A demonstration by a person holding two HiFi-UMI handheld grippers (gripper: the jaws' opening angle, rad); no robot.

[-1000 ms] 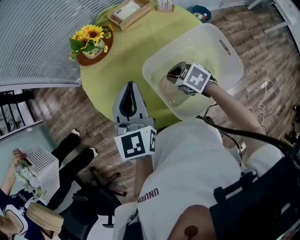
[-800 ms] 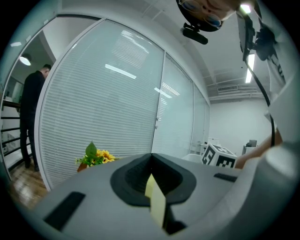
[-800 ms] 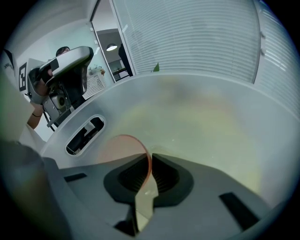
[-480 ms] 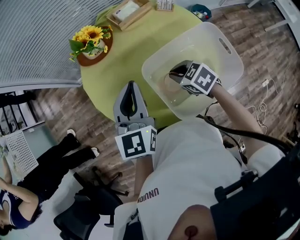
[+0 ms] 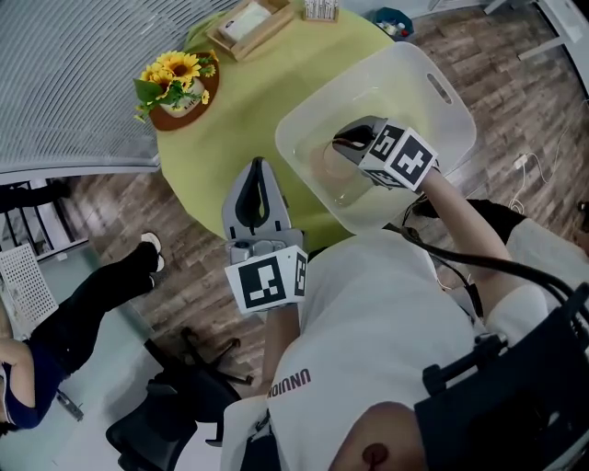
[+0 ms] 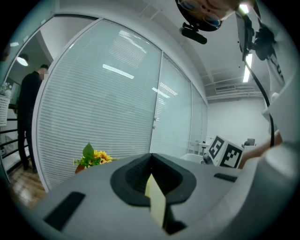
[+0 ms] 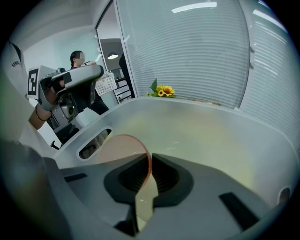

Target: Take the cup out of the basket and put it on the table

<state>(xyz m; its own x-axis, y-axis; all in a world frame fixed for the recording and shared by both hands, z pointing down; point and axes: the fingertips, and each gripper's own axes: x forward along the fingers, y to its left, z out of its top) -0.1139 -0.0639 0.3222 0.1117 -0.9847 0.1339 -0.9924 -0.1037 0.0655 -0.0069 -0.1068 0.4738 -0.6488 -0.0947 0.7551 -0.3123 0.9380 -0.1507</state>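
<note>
Pinching the translucent pink cup (image 7: 123, 149) by its wall, right gripper (image 7: 149, 164) jaws nearly together, inside plastic basket (image 5: 440, 90) on green table (image 5: 248, 110); left gripper (image 5: 257, 175) clamped shut, empty, beside basket.

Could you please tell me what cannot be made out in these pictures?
- Body and base of the cup: right gripper view, hidden behind the right gripper; head view, largely under its marker cube.
- Whether the cup clears the basket floor: neither view shows it.
- Wooden tray contents: head view, too small.
</note>
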